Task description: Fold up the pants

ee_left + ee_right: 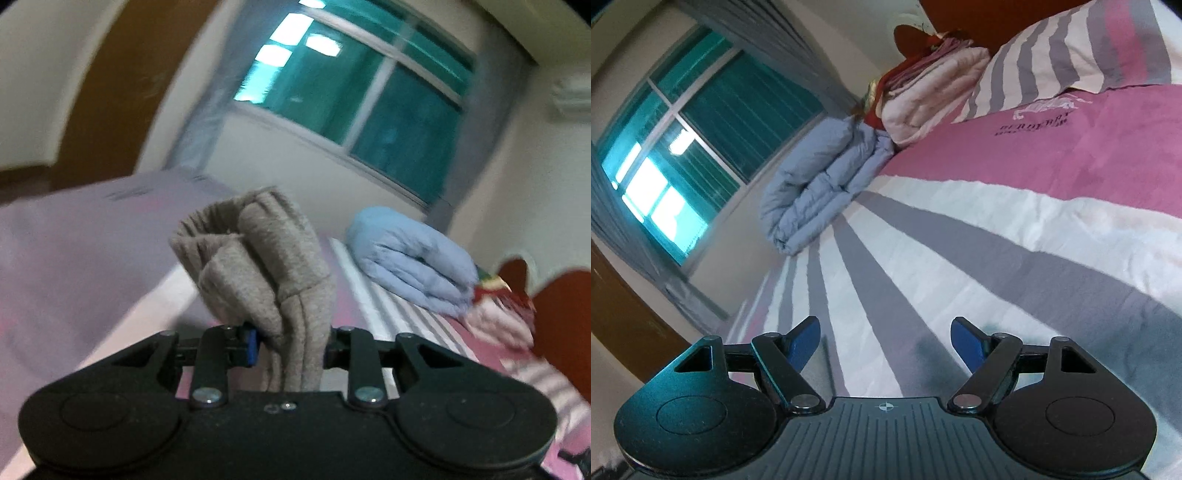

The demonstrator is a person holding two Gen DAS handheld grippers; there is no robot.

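In the left wrist view my left gripper (290,341) is shut on a bunched fold of the grey-brown pants (258,266). The cloth stands up out of the jaws and is lifted above the bed; the rest of the pants hangs below, out of sight. In the right wrist view my right gripper (886,339) is open and empty, its blue pads (805,341) spread wide just above the striped bed cover (960,258). No pants show in the right wrist view.
A folded light-blue quilt (820,177) (410,266) lies on the bed by the window wall. Pink and red folded bedding (923,92) and a striped pillow (1071,55) lie by the headboard. A window (354,92) with grey curtains is behind.
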